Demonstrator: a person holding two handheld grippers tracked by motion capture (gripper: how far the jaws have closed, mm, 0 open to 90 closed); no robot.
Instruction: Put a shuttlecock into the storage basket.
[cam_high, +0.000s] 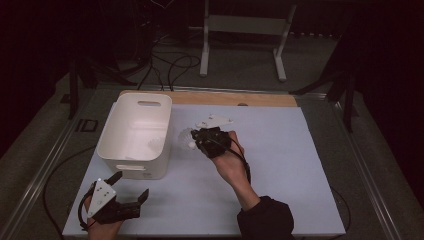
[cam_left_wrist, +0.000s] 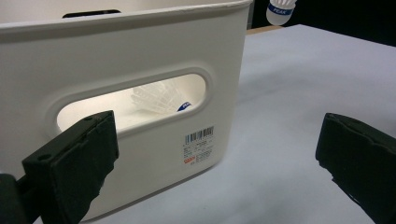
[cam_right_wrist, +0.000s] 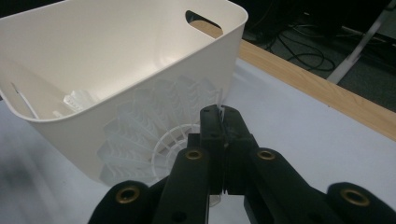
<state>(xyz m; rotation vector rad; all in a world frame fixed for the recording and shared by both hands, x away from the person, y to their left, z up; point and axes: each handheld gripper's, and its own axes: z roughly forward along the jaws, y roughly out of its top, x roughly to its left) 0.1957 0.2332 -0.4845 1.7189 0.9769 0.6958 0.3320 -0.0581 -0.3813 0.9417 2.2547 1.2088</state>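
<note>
High view, from the left: the left gripper rests with jaws spread before the white bin, where one shuttlecock already lies. Just beside the bin's wall, the right gripper pinches a second shuttlecock by its skirt; next I'd expect it to be lifted over the rim and let go
</note>
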